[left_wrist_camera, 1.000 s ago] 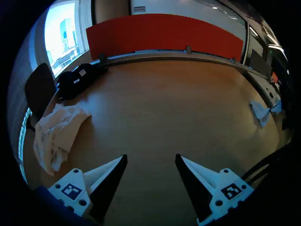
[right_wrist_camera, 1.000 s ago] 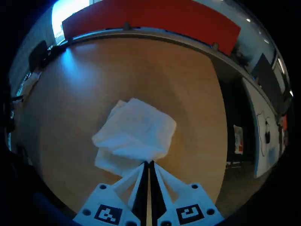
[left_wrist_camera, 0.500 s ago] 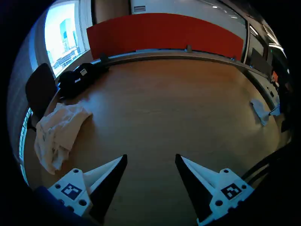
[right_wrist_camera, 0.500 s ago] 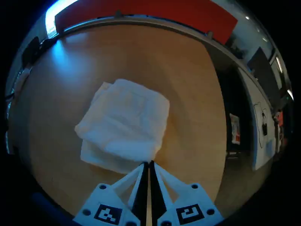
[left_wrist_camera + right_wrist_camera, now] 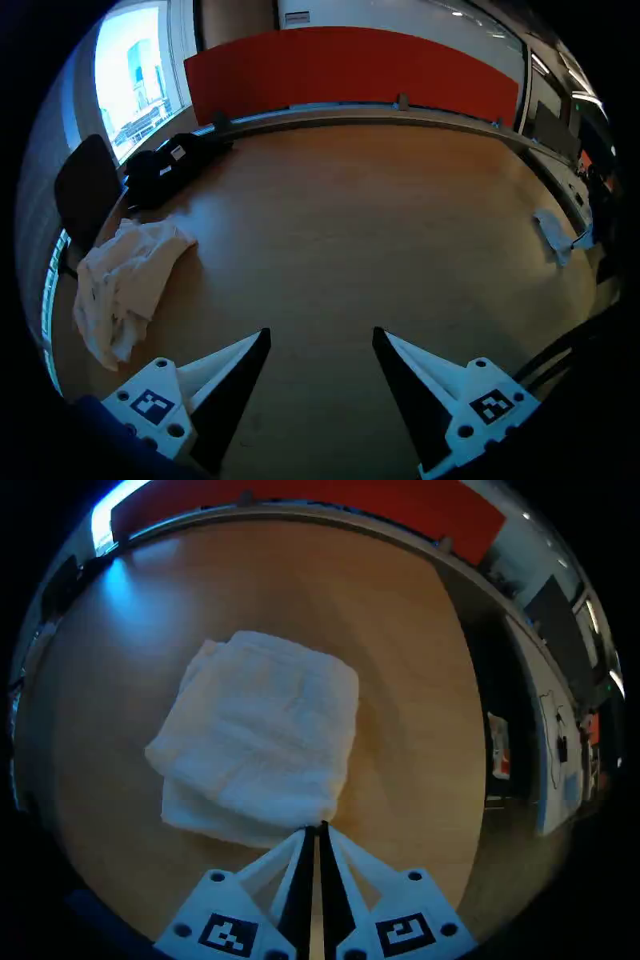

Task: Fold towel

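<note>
A white towel [image 5: 260, 740], folded into a thick square, lies flat on the wooden table [image 5: 400, 680]. My right gripper [image 5: 318, 830] is shut, its tips pinching the folded towel's near corner. In the left gripper view the same towel [image 5: 554, 232] is a small pale shape at the table's far right edge. My left gripper [image 5: 320, 340] hangs open over bare wood near the table's front, nothing between its fingers. A crumpled cream towel [image 5: 124, 280] lies in a heap to its left.
A black bag [image 5: 168, 164] lies at the table's back left, with a dark chair [image 5: 80, 192] beside it. A red partition [image 5: 352, 72] runs along the far edge. To the right of the table the floor drops away [image 5: 512, 760].
The folded towel has come down from a hanging, tilted pose to lie flat on the table, with my right gripper still at its corner. The left gripper has stayed put.
</note>
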`<state>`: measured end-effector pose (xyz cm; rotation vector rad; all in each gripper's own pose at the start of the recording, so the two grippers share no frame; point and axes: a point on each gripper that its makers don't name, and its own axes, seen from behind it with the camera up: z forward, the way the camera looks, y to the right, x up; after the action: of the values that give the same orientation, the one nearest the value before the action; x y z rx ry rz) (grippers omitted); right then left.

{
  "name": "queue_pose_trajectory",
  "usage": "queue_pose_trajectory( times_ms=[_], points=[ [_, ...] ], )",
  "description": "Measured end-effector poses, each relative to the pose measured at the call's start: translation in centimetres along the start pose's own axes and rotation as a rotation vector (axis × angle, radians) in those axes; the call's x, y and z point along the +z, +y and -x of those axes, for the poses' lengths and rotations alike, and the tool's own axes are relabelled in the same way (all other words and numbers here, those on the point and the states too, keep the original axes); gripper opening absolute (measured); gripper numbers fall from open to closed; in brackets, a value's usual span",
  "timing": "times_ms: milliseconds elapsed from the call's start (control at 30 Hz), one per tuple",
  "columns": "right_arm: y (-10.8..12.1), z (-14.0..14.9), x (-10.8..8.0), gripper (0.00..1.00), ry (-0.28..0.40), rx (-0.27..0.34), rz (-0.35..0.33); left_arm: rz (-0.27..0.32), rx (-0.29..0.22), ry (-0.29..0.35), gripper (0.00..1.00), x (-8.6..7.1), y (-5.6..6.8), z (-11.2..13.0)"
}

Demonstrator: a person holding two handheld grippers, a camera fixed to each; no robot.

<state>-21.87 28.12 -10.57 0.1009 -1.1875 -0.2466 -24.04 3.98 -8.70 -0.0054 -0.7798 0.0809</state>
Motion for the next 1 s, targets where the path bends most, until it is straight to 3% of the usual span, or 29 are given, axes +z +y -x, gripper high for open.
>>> queue_pose_trajectory(
  times_ms=[367,767,967,1000],
  points=[
    [0.1,-0.1,0.1,0.09,0.011,0.031,0.003,-0.002,0.004,-0.002,0.94,0.0,-0.1,-0.1],
    [0.7,0.1,-0.6,0.21,0.02,0.049,0.017,0.002,0.006,-0.002,0.94,0.1,-0.1,-0.2],
    [1.1,0.4,-1.0,0.38,0.019,0.051,0.033,0.003,0.003,0.001,0.95,0.1,-0.2,-0.3],
    [1.1,0.4,-1.1,0.45,0.019,0.051,0.035,0.003,0.002,0.001,0.94,0.1,-0.2,-0.3]
  ],
)
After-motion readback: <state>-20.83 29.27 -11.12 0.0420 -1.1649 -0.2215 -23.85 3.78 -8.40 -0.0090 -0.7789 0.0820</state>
